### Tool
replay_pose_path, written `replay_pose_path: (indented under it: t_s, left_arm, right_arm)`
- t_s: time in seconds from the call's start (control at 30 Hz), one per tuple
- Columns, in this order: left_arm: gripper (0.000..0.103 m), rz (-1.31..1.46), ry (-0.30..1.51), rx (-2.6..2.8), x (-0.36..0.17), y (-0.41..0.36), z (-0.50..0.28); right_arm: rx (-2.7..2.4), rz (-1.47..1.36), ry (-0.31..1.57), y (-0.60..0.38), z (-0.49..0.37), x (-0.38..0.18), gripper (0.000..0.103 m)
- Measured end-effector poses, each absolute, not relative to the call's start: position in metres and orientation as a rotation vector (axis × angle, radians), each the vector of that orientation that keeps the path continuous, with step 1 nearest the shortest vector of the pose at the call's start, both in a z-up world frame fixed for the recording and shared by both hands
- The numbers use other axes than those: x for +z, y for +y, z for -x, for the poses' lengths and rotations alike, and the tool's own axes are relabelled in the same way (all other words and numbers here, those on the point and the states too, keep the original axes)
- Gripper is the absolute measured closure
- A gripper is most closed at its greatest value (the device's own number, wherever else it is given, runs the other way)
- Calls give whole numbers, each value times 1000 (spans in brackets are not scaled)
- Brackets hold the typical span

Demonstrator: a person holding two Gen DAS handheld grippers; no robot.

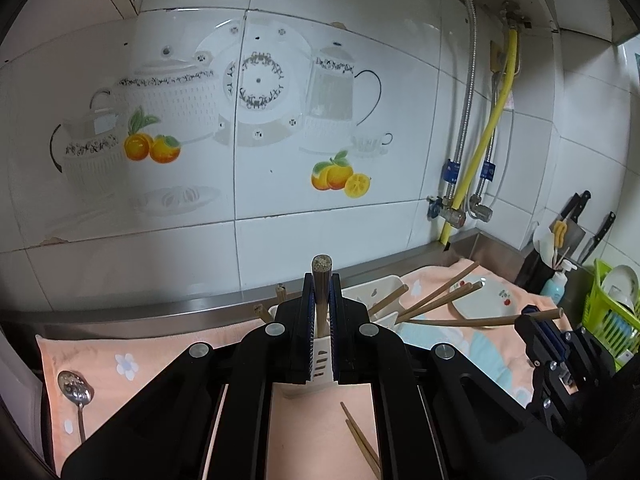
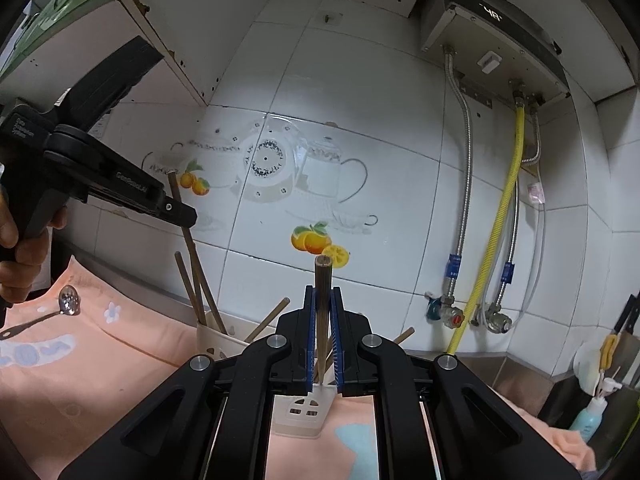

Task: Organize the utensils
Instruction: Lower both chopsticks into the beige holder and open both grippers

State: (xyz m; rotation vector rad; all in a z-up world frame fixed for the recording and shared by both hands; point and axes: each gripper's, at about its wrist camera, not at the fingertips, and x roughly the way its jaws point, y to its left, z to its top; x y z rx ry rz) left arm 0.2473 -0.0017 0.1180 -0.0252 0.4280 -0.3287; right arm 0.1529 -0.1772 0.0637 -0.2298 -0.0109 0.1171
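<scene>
My left gripper (image 1: pixel 321 288) is shut on a wooden chopstick (image 1: pixel 322 280) that stands upright over the white utensil holder (image 1: pixel 320 356). My right gripper (image 2: pixel 323 300) is shut on another chopstick (image 2: pixel 322 280), also above the holder (image 2: pixel 304 408). The right gripper also shows in the left wrist view (image 1: pixel 540 320), holding its chopstick (image 1: pixel 480 322) nearly level. Several chopsticks (image 1: pixel 432 300) lean out of the holder. Two chopsticks (image 1: pixel 360 440) lie on the peach towel (image 1: pixel 140 352). A slotted metal spoon (image 1: pixel 76 392) lies at the towel's left.
A white plate (image 1: pixel 484 300) sits on the towel behind the holder. A green dish rack (image 1: pixel 608 316), a knife block (image 1: pixel 536 268) and a soap bottle (image 1: pixel 556 284) stand at the right. The tiled wall (image 1: pixel 280 220) and steel backsplash are close behind.
</scene>
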Motion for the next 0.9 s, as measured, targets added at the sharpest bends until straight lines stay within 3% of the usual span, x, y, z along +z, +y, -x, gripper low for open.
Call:
replay_pose_path:
  t_s: [0.63,0.73,0.8,0.9]
  left_arm:
    - [97,53,504,-344,101,-1,-269]
    - [97,62,509,-340,100,1,-272]
    - [96,68,509,-343,100,3,-273]
    - [94,68,506,-351,100,3,-272]
  right_arm:
    - [84,268,167,-171,-212,25,95]
    - [70,286,161,-169,-213,24,85]
    - [69,292,159,-169,-212,24,71]
    - [61,301,152,-169,-208,25,66]
